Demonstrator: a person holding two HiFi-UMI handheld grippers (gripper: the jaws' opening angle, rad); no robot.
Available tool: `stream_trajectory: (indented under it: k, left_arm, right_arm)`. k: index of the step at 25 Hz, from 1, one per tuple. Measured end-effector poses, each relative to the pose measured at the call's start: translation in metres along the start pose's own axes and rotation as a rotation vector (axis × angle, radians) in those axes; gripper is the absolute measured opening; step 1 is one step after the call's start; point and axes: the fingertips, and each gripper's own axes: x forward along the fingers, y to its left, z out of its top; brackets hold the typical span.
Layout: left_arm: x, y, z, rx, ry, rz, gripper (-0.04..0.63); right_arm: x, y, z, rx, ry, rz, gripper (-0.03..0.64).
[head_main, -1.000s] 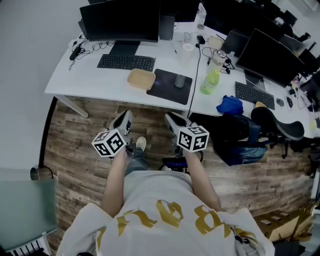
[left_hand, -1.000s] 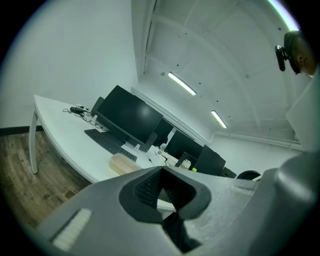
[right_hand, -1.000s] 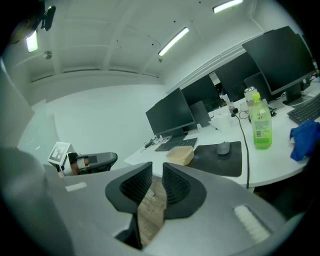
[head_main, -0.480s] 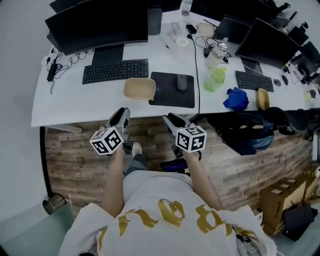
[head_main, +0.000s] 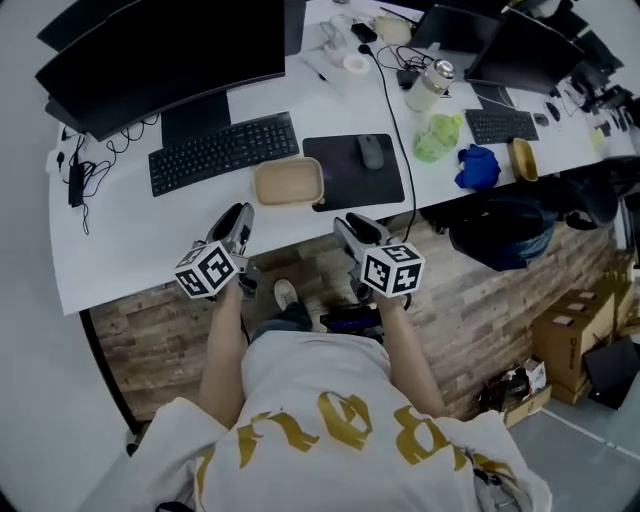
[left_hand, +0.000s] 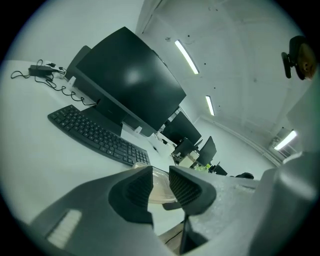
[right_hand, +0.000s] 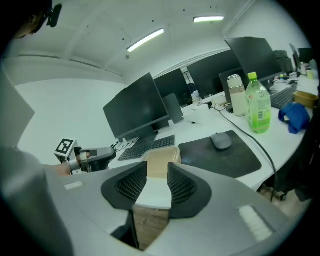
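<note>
We are holding the right gripper (right_hand: 156, 175) at the desk (right_hand: 200, 120) edge, jaws apart.
We are viewing the tan container (right_hand: 161, 159) through the gap, the mouse (right_hand: 221, 141) on its black pad (right_hand: 227, 160) alongside.

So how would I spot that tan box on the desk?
Find the white desk and its big black screen. In front of that, between the keyboard and the mouse mat, sits the box: pale tan with rounded corners, while its neighbours are dark.
</note>
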Motion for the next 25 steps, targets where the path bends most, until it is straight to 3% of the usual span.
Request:
stream_trajectory:
  k: [3, 10, 18, 25]
  left_arm:
    - [0.012, 0.01, 0.01, 0.001, 0.026, -0.028, 0.086]
    - [0.042, 0.022, 0.02, 0.007, 0.068, -0.058, 0.086]
    - [0.061, 0.036, 0.033, 0.002, 0.086, -0.039, 0.086]
    - [0.09, 0.053, 0.026, -0.012, 0.157, -0.034, 0.086]
  right_arm:
    - [0.001, -0.009, 0.012, -0.01, -0.021, -0.067, 0.16]
    - [0.015, -0.018, 0.016, -0.194, 0.063, -0.142, 0.156]
    - [0.05, -0.023, 0.01, -0.234, 0.146, -0.071, 0.156]
    - [0.069, -0.024, -0.008, -0.297, 0.243, -0.012, 0.179]
